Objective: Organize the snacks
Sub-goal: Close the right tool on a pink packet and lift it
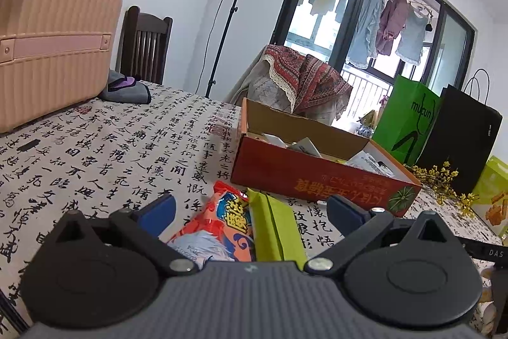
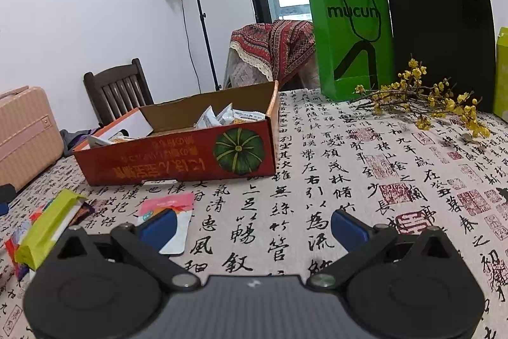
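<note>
An open red cardboard box [image 1: 304,177] [image 2: 177,161] with a green pumpkin printed on it stands on the table and holds several white snack packets [image 2: 219,116]. My left gripper [image 1: 250,212] is open, and between its blue pads lie an orange snack bag [image 1: 219,227] and a lime-green packet [image 1: 276,227], flat on the cloth. My right gripper [image 2: 252,226] is open over bare cloth. A pink-and-white packet [image 2: 171,218] lies beside its left finger. The lime-green packet [image 2: 47,227] and the orange bag [image 2: 16,247] show at the far left of the right wrist view.
The table [image 2: 349,164] wears a calligraphy-print cloth. A pink suitcase [image 1: 50,46] and grey cloth [image 1: 127,89] sit at the left. A green paper bag [image 2: 352,40], a black bag [image 2: 441,30], yellow flower sprigs [image 2: 428,104] and a yellow-green box [image 1: 492,193] stand to the right. Chairs flank the far side.
</note>
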Tool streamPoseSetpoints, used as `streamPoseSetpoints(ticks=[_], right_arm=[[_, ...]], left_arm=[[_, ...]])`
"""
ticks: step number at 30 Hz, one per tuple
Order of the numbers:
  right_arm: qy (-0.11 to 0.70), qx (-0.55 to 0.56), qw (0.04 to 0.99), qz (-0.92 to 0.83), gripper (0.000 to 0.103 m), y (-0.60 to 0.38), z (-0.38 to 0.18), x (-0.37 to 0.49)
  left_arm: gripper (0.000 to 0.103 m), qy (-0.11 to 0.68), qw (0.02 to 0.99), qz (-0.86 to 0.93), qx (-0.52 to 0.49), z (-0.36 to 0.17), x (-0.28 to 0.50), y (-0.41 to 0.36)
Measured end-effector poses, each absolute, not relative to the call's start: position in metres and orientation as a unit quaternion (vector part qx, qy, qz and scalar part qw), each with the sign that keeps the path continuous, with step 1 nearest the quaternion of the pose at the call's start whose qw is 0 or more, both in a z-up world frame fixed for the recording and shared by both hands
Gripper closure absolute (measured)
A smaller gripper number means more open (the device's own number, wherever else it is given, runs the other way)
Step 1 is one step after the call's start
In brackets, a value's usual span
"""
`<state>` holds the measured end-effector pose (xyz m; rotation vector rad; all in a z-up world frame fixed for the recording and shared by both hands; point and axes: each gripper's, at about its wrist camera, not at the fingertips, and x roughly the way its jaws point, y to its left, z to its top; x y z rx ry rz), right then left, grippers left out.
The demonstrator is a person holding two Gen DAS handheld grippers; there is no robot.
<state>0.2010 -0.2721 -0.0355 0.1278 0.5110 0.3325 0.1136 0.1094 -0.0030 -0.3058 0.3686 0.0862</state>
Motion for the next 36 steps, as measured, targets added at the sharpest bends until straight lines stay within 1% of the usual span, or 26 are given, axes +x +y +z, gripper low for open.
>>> streamPoseSetpoints(ticks=[7,17,23,27,29,30,31,36], right_arm=[[0.275,0.021,0.943,0.187,0.0,-0.249,-0.03,0.201],[0.335,-0.062,0.918,0.205,0.0,-0.171,-0.03,0.23],[0.364,-0.06,0.91,0.189,0.0,-0.144,-0.046,0.253],[0.357,-0.065,0.911,0.196,0.006,-0.136,-0.046,0.251],[0.358,-0.066,0.909,0.203,0.012,-0.136,-0.045,0.249],[0.358,-0.068,0.908,0.208,0.022,-0.137,-0.043,0.248],[0.356,-0.068,0.907,0.214,0.035,-0.137,-0.042,0.247],[0.344,-0.082,0.908,0.225,0.035,-0.14,-0.038,0.236]], left_arm=[[0.0,0.184,0.969,0.043,-0.161,-0.003,0.114,0.115],[0.0,0.189,0.963,0.058,-0.182,-0.005,0.113,0.123],[0.0,0.19,0.962,0.052,-0.187,-0.006,0.114,0.124],[0.0,0.189,0.962,0.048,-0.189,-0.006,0.114,0.124],[0.0,0.187,0.962,0.045,-0.192,-0.006,0.113,0.125],[0.0,0.186,0.962,0.044,-0.194,-0.006,0.113,0.125],[0.0,0.187,0.962,0.045,-0.194,-0.006,0.113,0.125],[0.0,0.187,0.961,0.047,-0.197,-0.006,0.112,0.125]])
